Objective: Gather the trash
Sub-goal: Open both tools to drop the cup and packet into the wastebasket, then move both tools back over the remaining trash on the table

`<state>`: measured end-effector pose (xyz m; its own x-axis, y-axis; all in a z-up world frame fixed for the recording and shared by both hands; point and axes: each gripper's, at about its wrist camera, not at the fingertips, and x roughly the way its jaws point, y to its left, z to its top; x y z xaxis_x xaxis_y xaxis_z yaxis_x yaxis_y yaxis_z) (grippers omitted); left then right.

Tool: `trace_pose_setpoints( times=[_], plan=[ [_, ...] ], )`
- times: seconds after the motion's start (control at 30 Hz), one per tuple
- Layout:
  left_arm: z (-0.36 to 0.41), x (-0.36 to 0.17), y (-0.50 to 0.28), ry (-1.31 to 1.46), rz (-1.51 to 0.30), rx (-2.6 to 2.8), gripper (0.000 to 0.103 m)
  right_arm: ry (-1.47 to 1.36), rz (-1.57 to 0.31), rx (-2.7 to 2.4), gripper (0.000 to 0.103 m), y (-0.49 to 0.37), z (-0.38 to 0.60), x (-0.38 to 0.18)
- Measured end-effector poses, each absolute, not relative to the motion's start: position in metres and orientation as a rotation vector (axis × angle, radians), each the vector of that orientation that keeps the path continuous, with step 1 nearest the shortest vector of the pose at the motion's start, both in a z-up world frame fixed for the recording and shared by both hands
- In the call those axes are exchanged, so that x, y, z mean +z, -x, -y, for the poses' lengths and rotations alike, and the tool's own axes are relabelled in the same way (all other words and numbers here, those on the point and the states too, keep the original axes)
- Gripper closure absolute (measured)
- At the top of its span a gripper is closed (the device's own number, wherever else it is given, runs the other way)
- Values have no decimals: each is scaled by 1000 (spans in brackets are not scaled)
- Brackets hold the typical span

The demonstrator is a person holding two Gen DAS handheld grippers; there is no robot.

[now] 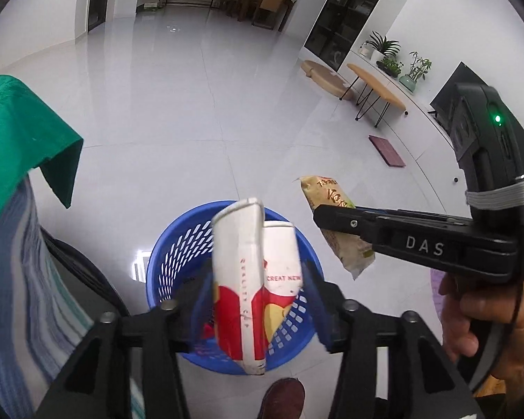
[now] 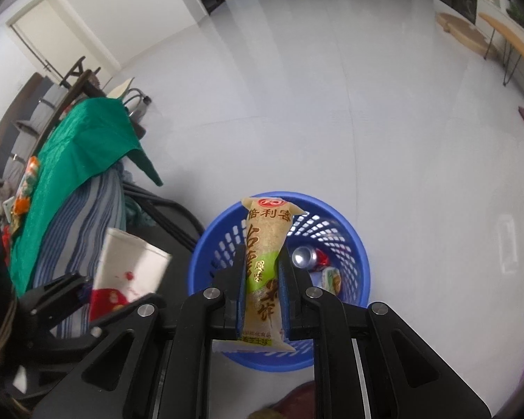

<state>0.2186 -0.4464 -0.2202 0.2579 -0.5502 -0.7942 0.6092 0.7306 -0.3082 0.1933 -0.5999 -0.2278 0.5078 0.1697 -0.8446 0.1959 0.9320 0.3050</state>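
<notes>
A blue plastic basket (image 1: 164,255) stands on the white floor below both grippers. My left gripper (image 1: 256,272) is open over it. A flattened white, red and yellow paper cup (image 1: 241,279) hangs loose between its spread jaws. My right gripper (image 2: 263,255) is shut on a tan and green snack packet (image 2: 265,230), held upright above the basket (image 2: 365,272). Inside the basket lie a crushed can (image 2: 304,256) and a small wrapper (image 2: 332,279). The right gripper (image 1: 332,216) and its packet (image 1: 326,195) also show in the left wrist view, held by a hand (image 1: 489,321).
To the left, a green cloth (image 2: 87,146) drapes over striped fabric, with snack packets (image 2: 26,185) on it. A dark red shoe (image 1: 283,398) stands just in front of the basket. A wooden bench (image 1: 377,90) and a purple mat (image 1: 387,150) lie at the far right.
</notes>
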Motion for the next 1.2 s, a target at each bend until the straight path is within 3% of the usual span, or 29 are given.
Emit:
trace_pose_setpoints(
  times=[0.1,0.17,0.43,0.57,0.77,0.9,1.2],
  plan=[
    [455,-234,-224,-86,-1074,-771,46,-404,-1058,-18,78,-198,604,-239],
    [454,-237,-226,-98,-1082,-746,46,-402,-1061,-35,60,-199,607,-241],
    [439,-205,-211,-105,-1005,-754,41,-405,-969,-88,28,-185,616,-211],
    [439,-198,-207,-109,-1003,-764,40,-402,-899,-149,21,-178,618,-188],
    [438,-194,-214,-81,-1032,-752,39,-467,-796,-192,19,-164,627,-160],
    [448,-199,-217,-72,-1068,-791,27,-455,-750,-204,17,-158,629,-145],
    [455,-200,-209,-81,-1070,-800,27,-430,-701,-203,15,-158,629,-133]
  ],
)
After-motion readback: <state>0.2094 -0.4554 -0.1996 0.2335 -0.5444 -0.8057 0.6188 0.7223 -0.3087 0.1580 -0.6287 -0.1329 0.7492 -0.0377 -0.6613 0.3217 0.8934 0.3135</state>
